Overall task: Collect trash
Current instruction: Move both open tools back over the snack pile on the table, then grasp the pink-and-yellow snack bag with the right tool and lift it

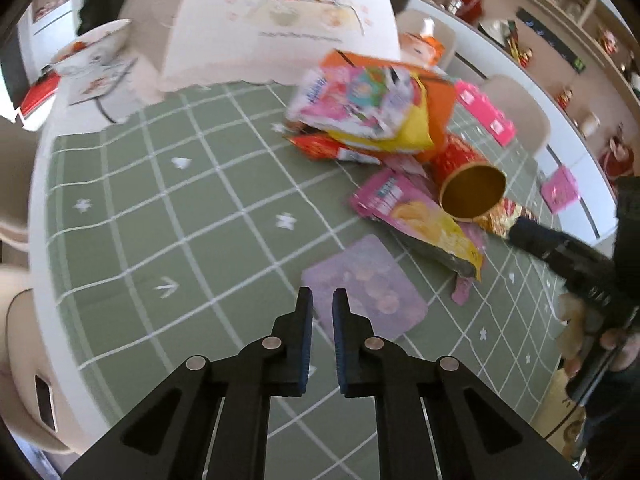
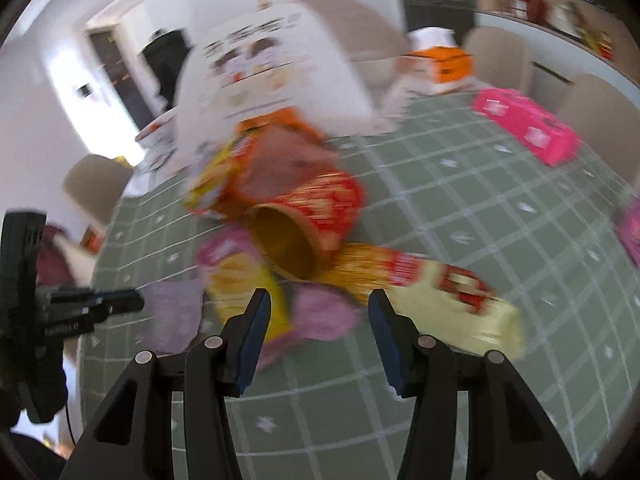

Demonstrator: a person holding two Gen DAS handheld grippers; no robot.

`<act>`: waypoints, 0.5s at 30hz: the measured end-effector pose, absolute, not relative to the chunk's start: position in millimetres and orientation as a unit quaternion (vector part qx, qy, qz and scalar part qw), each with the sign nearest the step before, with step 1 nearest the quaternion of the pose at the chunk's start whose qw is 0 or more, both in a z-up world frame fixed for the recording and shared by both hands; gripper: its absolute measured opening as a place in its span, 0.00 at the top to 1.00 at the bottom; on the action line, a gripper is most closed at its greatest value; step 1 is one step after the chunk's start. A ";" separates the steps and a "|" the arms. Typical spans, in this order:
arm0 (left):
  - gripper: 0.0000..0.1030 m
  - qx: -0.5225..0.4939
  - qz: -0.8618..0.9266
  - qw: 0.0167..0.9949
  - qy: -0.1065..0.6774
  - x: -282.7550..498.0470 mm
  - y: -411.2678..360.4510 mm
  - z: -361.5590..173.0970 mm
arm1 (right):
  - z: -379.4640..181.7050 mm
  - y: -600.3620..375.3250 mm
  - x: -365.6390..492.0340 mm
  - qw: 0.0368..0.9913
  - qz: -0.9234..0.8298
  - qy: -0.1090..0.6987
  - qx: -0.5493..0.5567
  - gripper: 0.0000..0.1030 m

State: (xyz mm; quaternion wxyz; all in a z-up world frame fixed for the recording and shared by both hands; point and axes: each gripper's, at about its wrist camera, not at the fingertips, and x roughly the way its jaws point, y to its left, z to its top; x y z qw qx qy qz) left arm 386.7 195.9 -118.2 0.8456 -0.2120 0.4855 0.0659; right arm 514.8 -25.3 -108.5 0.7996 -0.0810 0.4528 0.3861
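Snack trash lies on a green checked tablecloth. A flat purple packet is just beyond my left gripper, whose jaws stand a narrow gap apart with nothing between them. Further right are a pink-and-yellow chip bag, a red tube with a gold inside on its side, and a heap of wrappers on an orange box. My right gripper is open and empty above the chip bag and a pinkish wrapper, short of the tube. A long red-gold wrapper lies to its right.
A white dome food cover with cartoon figures stands at the back, with a bowl to its left. Pink boxes lie far right. Beige chairs ring the table. The left gripper shows at the left of the right wrist view.
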 end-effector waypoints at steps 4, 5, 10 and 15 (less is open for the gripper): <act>0.90 -0.216 0.069 0.848 0.479 377.7 205.3 -111.7 | -122.9 11.0 511.0 0.779 0.417 0.454 -0.118 0.53; 0.90 -0.219 0.064 0.847 0.480 377.6 207.0 -112.3 | -128.2 21.0 511.6 0.774 0.421 0.454 -0.131 0.53; 0.90 -0.227 0.044 0.837 0.495 382.8 208.5 -120.1 | -151.5 44.4 517.5 0.758 0.419 0.477 -0.152 0.53; 0.89 -0.233 0.021 0.832 0.502 384.8 211.5 -125.7 | -154.2 49.6 508.3 0.751 0.425 0.483 -0.149 0.75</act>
